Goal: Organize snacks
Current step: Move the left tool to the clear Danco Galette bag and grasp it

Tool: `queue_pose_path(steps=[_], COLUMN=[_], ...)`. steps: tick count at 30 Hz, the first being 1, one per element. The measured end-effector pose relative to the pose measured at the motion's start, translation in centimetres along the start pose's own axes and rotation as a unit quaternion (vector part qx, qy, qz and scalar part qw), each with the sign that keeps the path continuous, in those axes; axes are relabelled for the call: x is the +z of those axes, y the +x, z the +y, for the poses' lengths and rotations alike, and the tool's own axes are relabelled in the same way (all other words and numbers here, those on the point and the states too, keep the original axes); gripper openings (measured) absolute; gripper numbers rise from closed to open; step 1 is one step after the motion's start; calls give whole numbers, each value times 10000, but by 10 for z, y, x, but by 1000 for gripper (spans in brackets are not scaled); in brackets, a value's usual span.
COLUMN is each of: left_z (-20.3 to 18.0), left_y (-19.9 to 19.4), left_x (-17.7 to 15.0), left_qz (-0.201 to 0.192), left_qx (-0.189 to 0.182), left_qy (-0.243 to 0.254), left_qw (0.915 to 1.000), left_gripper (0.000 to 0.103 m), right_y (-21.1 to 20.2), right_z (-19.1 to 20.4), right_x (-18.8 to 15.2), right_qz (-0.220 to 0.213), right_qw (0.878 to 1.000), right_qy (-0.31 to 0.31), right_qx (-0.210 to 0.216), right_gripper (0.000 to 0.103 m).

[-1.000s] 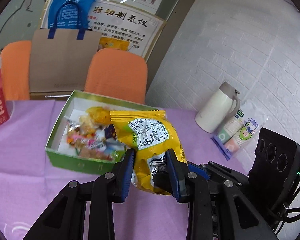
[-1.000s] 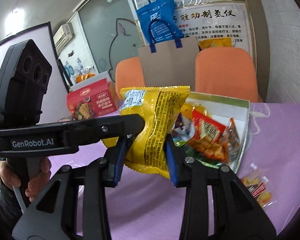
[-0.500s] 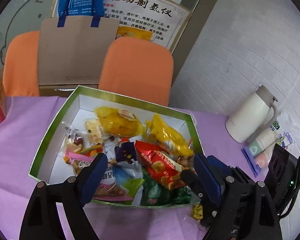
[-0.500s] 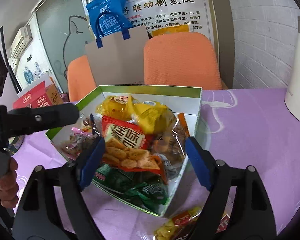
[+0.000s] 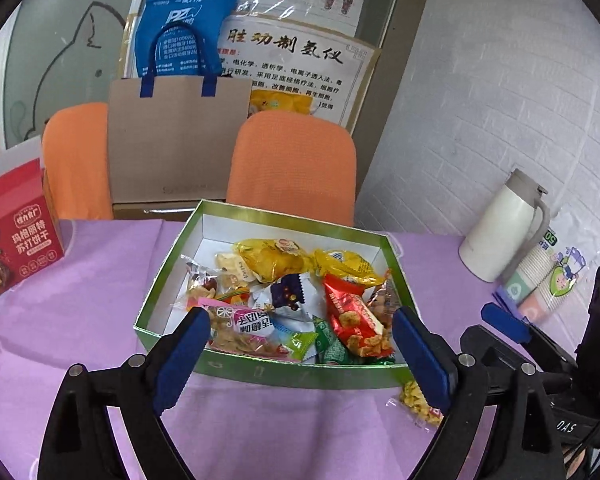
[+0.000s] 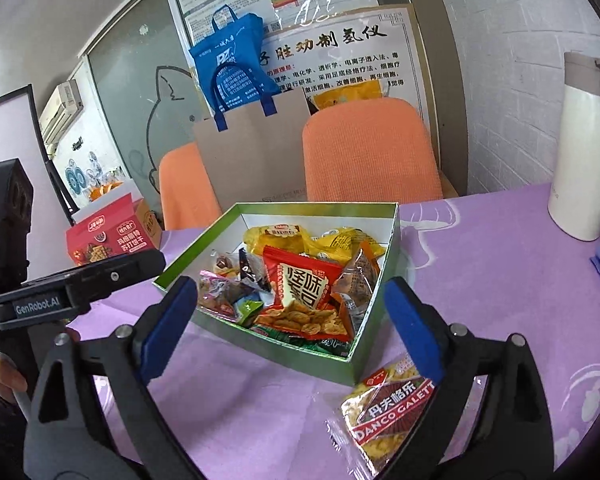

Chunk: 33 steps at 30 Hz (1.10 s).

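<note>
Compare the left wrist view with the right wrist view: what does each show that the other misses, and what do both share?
Left wrist only: the paper cup pack beside the thermos. Right wrist only: the air conditioner and the Danco Galette packet's label. Both: the green snack box, red cracker box, white thermos and open grippers.

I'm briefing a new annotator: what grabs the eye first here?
The green box heaped with bright snack packets sits mid-table on the purple cloth. One clear packet lies outside it, by its near corner. Both grippers, left and right, hang open before it.
</note>
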<state>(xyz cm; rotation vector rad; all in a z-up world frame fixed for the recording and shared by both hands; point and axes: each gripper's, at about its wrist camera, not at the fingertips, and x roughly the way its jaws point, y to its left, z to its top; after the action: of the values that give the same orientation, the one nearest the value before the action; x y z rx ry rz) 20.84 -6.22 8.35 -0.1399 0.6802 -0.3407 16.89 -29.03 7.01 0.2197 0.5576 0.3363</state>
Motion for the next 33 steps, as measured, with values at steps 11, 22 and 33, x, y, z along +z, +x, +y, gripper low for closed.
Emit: queue_pose_path(steps=[11, 22, 33], left_z=[-54, -65, -45], left_y=[-44, -2, 1], left_x=[-51, -120, -136], left_qz=[276, 1261, 1386], left_qx=[-646, -984, -1113], left_qy=[707, 487, 253], left_qw=[9950, 9859, 9837], left_gripper=[103, 103, 102], right_y=[-75, -14, 10], right_z=[-2, -75, -72], right_x=[-37, -54, -84], right_qz=[151, 951, 1689], right_qw=[9974, 9905, 9841], right_qy=[-499, -104, 541], right_qx=[-492, -987, 79], right_gripper=[98, 98, 71])
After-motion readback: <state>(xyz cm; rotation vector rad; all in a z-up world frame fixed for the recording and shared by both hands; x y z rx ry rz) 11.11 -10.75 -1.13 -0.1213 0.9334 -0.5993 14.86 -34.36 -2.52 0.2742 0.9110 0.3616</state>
